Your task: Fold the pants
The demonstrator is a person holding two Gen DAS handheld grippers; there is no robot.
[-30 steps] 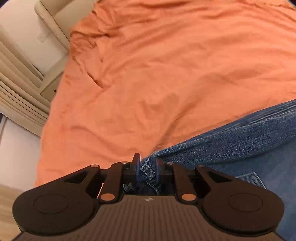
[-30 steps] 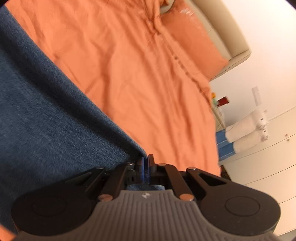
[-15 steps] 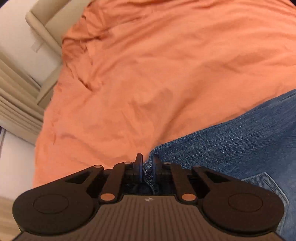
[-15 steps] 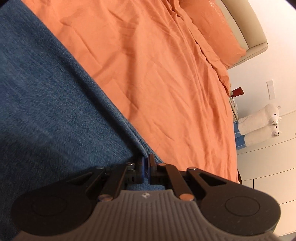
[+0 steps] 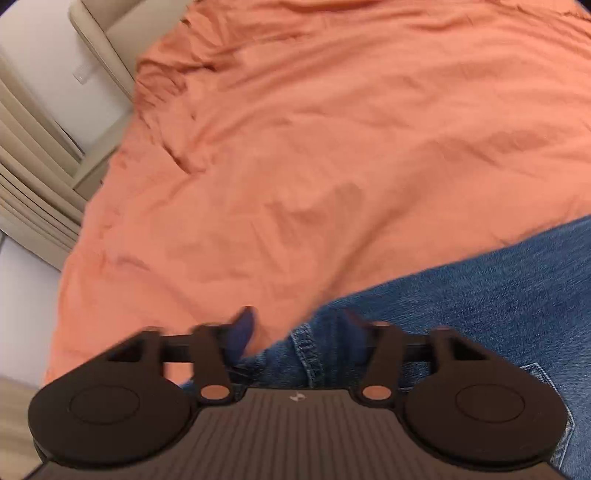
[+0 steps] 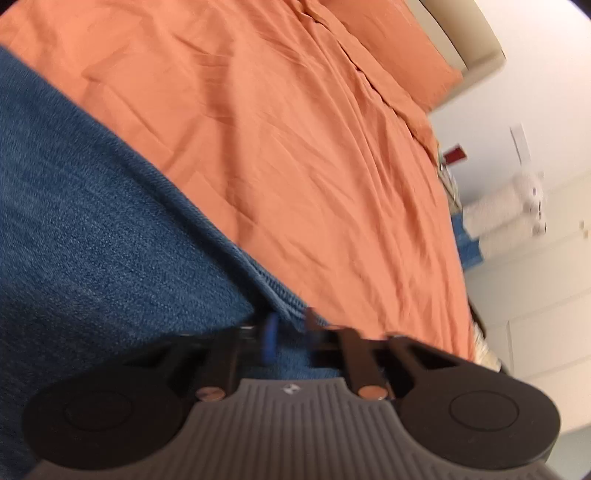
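Blue denim pants (image 5: 461,314), orange bedsheet (image 5: 332,147)

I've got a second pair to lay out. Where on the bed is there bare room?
Free: the orange sheet beyond the jeans, up to the pillow and headboard. Crowded: the near edge, where the jeans lie under both opening grippers.

Your right tool (image 6: 290,334) is opening, jaws apart, the edge of the jeans (image 6: 92,229) between them. Jeans lie on the orange bed sheet (image 6: 295,147). Pillow (image 6: 402,48) far right; blurred white towels (image 6: 506,210) beyond.
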